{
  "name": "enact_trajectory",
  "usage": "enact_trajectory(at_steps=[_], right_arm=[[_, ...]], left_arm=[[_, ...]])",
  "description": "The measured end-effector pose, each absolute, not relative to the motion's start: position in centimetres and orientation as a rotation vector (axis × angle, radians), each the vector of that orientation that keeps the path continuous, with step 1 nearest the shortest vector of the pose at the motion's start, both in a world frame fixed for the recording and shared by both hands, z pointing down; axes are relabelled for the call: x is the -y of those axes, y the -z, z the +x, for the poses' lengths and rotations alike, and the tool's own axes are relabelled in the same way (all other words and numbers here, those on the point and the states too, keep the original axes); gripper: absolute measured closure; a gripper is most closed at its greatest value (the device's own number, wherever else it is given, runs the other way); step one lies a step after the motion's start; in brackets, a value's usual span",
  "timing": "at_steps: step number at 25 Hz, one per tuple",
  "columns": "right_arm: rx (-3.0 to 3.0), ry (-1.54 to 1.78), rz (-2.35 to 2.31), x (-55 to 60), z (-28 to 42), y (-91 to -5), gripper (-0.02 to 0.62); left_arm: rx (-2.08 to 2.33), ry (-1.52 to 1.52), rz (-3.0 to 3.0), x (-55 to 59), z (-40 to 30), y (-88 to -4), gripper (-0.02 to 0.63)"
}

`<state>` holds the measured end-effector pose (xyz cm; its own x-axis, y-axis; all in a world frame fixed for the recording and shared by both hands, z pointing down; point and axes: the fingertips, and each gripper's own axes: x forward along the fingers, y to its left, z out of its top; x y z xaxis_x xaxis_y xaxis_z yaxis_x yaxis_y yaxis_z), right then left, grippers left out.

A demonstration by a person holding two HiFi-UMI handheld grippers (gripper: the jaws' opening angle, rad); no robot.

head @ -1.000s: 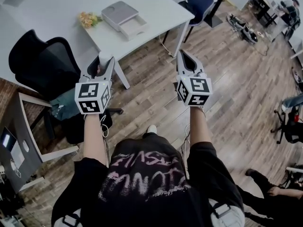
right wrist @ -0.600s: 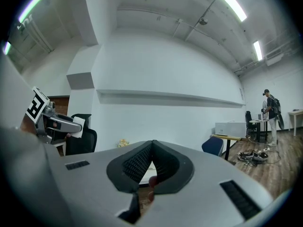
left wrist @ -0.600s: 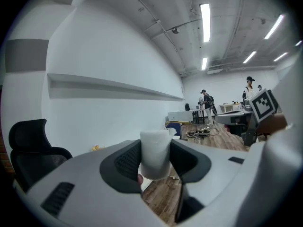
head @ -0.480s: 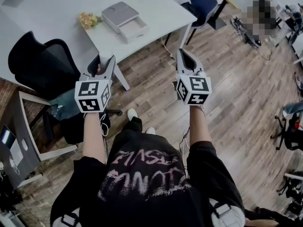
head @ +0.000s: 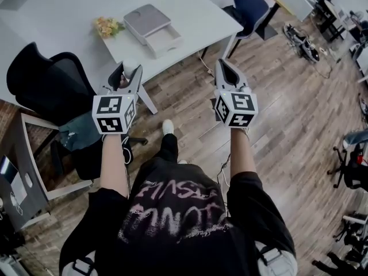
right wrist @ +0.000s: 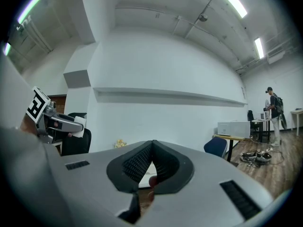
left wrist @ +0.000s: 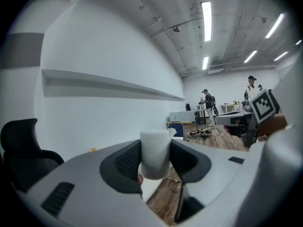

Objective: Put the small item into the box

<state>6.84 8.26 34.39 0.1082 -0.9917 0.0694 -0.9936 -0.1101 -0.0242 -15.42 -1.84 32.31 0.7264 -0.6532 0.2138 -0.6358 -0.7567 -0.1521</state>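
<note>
1. Surface/room: white table (head: pixel 69 16) at top of head view, wood floor (head: pixel 287 108) below and to the right. Office w/ more desks at far right.
2. On the table: grey box (head: pixel 147 19) w/ its drawer (head: pixel 165 37) pulled out toward the near edge. Small flower bunch (head: pixel 108 25) just beside the box.
3. Left gripper (head: pixel 129 72) is clamped on the small item (left wrist: pixel 154 159), a white foam-like roll that stands upright between the pads. The item is in the air near the table's near edge, well apart from the box.
4. Right gripper (head: pixel 225 68) is over the floor, off the table corner. Jaws are together, nothing between them.
5. Edges/room: black chair (head: pixel 49 82) is near the left gripper's left side. Blue chair (head: pixel 248 6) is past the table's right corner. Open floor on the right.
6. Only the gripper views show: white back wall w/ a ledge, ceiling strip lights, ppl standing far off. Right gripper view also catches the left gripper w/ the roll at its left edge.
7. Only the head view shows the box top and the open drawer.
</note>
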Motion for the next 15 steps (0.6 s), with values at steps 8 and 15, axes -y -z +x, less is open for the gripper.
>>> enact_trajectory(at_steps=[8, 15], right_arm=[[2.067, -0.108, 2.298, -3.2, 9.4, -34.7, 0.586], [2.066, -0.109, 2.288, 1.5, 11.5, -34.8, 0.586]], left_arm=[[-1.081, 0.404, -2.873, 6.8, -12.9, -33.2, 0.423], [-1.095, 0.419, -2.890, 11.5, -10.9, -34.1, 0.423]])
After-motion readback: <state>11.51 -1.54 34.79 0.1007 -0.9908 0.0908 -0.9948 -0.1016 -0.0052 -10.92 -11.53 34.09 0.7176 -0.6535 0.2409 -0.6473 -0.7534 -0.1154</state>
